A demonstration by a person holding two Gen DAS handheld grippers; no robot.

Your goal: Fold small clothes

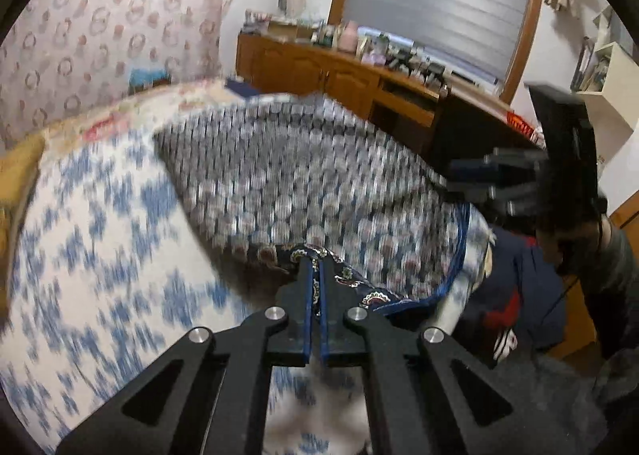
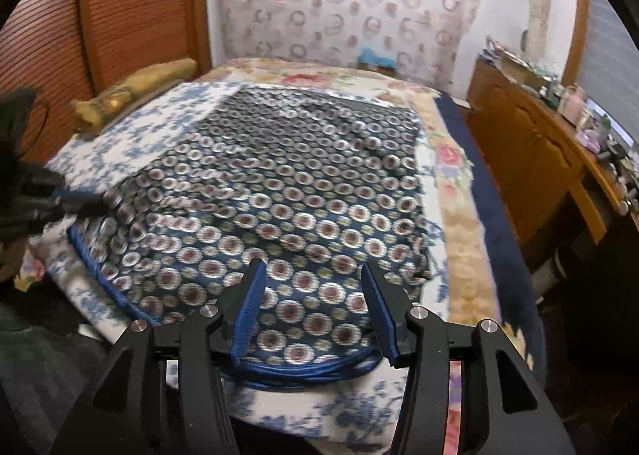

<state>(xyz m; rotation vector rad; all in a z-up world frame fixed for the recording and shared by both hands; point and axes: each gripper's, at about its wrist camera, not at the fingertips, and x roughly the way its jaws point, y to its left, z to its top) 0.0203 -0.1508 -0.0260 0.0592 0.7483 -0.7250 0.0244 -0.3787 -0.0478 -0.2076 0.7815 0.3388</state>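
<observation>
A navy cloth [image 1: 299,175] printed with rows of round medallions lies spread on the bed, edged with blue piping. My left gripper [image 1: 315,261] is shut on one of its corners, and the fabric bunches up between the blue pads and lifts off the bed there. The same cloth [image 2: 299,183] fills the middle of the right wrist view. My right gripper [image 2: 311,267] stands open just above its near piped edge, with nothing pinched between the fingers. The left gripper [image 2: 80,203] shows at the cloth's left corner, and the right gripper [image 1: 471,175] appears blurred at the cloth's far right edge.
The bed carries a white sheet with blue flowers [image 2: 131,135] over a floral quilt [image 2: 451,159]. A yellow bolster [image 2: 131,91] lies at the left by a wooden headboard. A cluttered wooden cabinet [image 2: 539,159] runs along the right. A dark garment with red marks [image 1: 507,295] lies beside the bed.
</observation>
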